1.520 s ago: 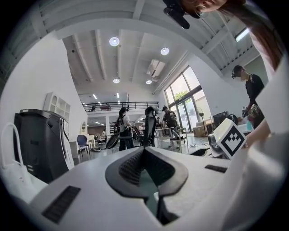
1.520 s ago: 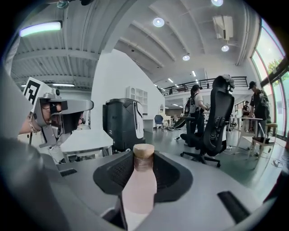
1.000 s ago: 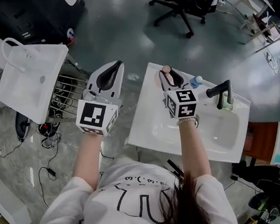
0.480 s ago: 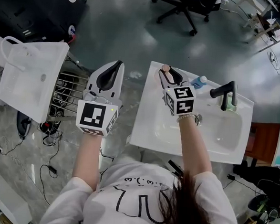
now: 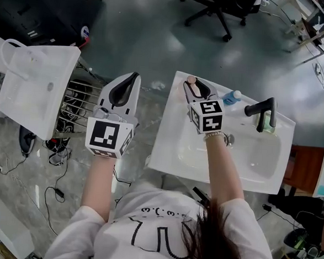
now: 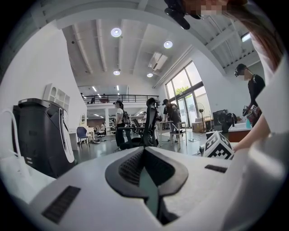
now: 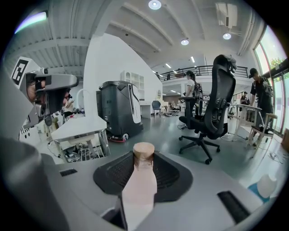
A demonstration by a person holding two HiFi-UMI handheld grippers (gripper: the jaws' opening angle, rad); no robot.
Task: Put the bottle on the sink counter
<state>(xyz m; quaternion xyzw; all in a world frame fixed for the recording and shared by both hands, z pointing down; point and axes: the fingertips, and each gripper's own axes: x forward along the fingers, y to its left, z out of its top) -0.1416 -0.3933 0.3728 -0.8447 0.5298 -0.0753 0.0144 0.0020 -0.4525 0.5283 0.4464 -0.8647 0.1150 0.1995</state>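
Two right gripper (image 7: 143, 160) jaws clamp beige bottle (image 7: 139, 189), cap (image 7: 143, 151) beyond tips, left gripper (image 6: 145, 152) jaws closed

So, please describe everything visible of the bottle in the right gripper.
The bottle is pale pinkish beige, matte, plastic-looking, with a narrow neck and a round cap of like colour. The right gripper clamps its body, cap pointing away from the person, above the far left corner of the white sink counter. Contact with the counter is unclear.
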